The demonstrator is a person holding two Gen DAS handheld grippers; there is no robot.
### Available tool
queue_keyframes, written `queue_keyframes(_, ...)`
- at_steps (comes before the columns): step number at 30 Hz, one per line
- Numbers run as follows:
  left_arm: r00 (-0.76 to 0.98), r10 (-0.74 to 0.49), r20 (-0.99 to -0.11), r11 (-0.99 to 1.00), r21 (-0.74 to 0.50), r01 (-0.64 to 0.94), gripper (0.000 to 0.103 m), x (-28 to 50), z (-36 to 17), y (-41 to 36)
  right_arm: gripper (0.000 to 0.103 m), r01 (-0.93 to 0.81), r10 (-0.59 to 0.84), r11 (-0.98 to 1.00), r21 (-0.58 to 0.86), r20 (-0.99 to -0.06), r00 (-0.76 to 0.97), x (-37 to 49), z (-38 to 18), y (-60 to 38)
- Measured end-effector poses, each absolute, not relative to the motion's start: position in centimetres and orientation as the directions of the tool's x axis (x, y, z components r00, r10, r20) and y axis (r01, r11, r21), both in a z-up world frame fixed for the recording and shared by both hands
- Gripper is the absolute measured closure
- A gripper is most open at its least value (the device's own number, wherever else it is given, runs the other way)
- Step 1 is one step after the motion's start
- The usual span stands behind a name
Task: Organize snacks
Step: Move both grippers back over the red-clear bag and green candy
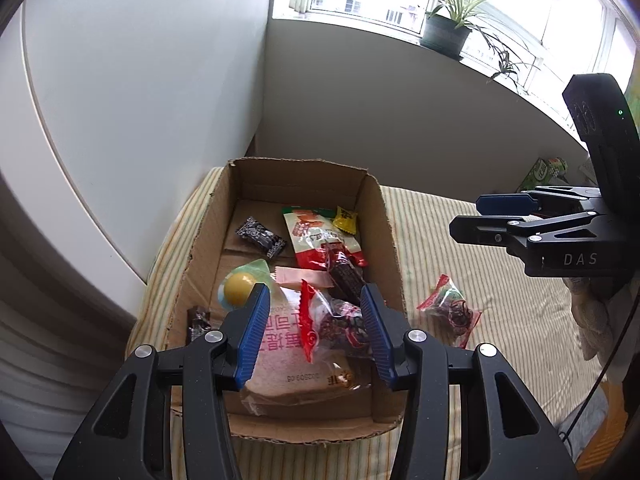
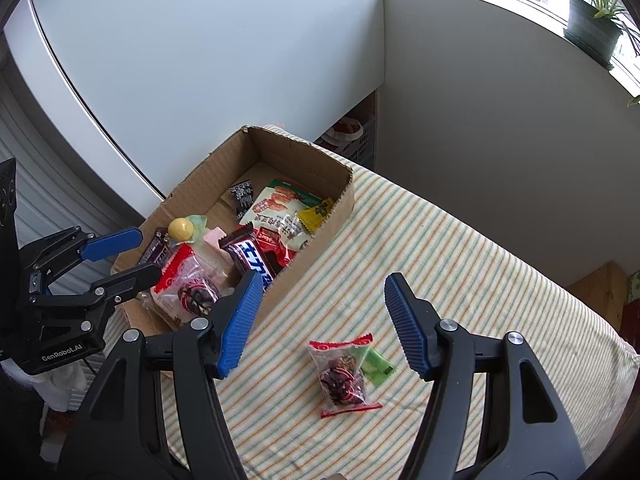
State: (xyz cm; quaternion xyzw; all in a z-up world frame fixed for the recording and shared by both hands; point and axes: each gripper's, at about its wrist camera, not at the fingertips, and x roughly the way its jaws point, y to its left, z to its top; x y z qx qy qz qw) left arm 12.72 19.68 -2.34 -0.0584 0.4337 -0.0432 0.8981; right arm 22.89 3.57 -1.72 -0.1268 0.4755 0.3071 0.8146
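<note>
An open cardboard box on the striped tablecloth holds several snack packets, among them a red-and-clear bag, a chocolate bar and a yellow ball candy. My left gripper is open and empty, hovering over the box's near end; it also shows in the right wrist view. A red-edged clear snack bag lies on the cloth right of the box, with a green candy beside it. My right gripper is open and empty above that bag.
The table has a striped cloth and stands in a corner against white walls. A potted plant sits on the windowsill. A dark crate stands behind the table. A green packet lies at the far right.
</note>
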Motion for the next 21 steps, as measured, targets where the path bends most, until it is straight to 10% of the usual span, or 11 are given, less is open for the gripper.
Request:
queue_keyframes(9, 0.613, -0.191, -0.766, 0.981, -0.167, 0.097, 0.057, 10.8, -2.9, 15.9, 0.039, -0.617, 0.364, 0.781, 0.100, -0.875, 0.319, 21.2, -3.8, -0.2)
queue_keyframes(21, 0.576, -0.258, -0.776, 0.965, -0.184, 0.185, 0.057, 8.9, -4.8, 10.2, 0.085, -0.567, 0.380, 0.800, 0.196, -0.897, 0.227, 22.4, -7.8, -3.6)
